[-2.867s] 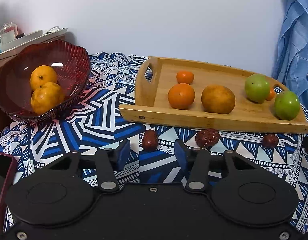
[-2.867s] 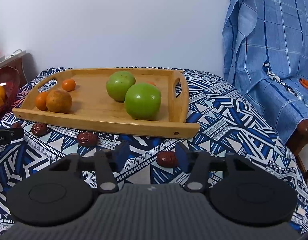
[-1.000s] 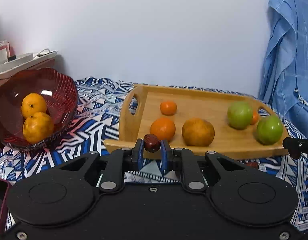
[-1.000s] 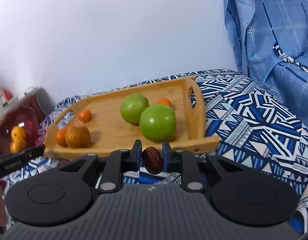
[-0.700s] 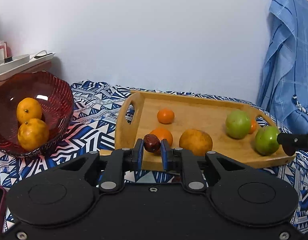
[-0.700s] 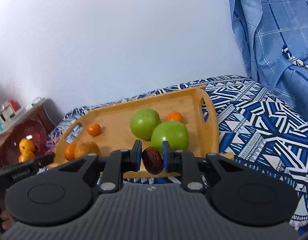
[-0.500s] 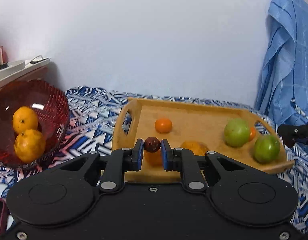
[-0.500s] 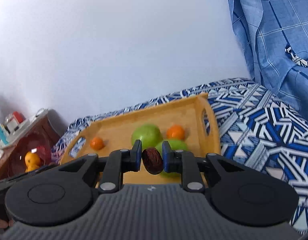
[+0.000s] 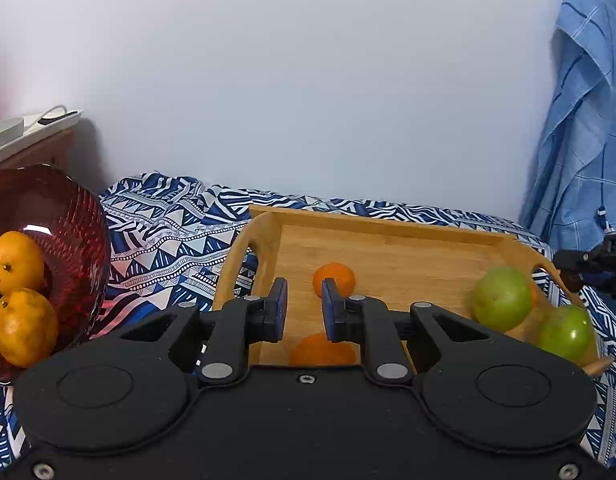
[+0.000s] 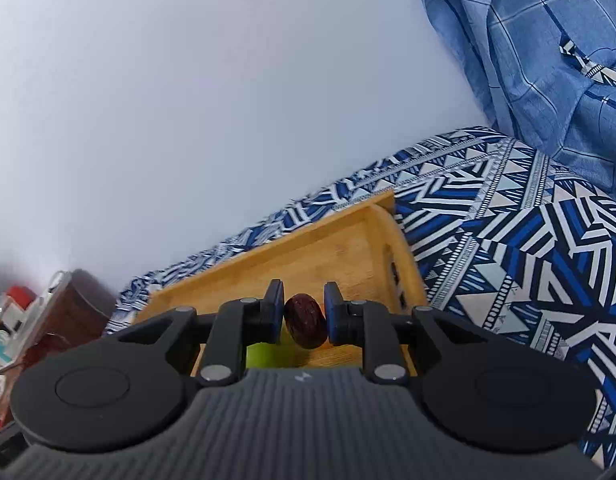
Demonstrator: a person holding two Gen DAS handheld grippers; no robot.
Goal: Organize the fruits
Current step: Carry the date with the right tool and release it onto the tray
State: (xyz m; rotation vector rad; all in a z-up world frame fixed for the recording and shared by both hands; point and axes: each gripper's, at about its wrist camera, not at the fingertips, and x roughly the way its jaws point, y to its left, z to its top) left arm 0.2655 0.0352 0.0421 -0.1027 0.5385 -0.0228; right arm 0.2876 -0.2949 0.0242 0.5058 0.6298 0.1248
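The left gripper (image 9: pixel 303 310) hangs over the wooden tray (image 9: pixel 388 244) near its left edge, jaws apart and holding nothing. The right gripper (image 10: pixel 304 314) is above the tray's right end, jaws clamped on a dark red date (image 10: pixel 305 321).

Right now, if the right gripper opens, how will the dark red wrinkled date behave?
The dark red wrinkled date looks small and light, so it probably drops gently. Its oval shape may roll a little on the smooth wooden tray. The right gripper pinches it without visibly denting it, suggesting firmness.
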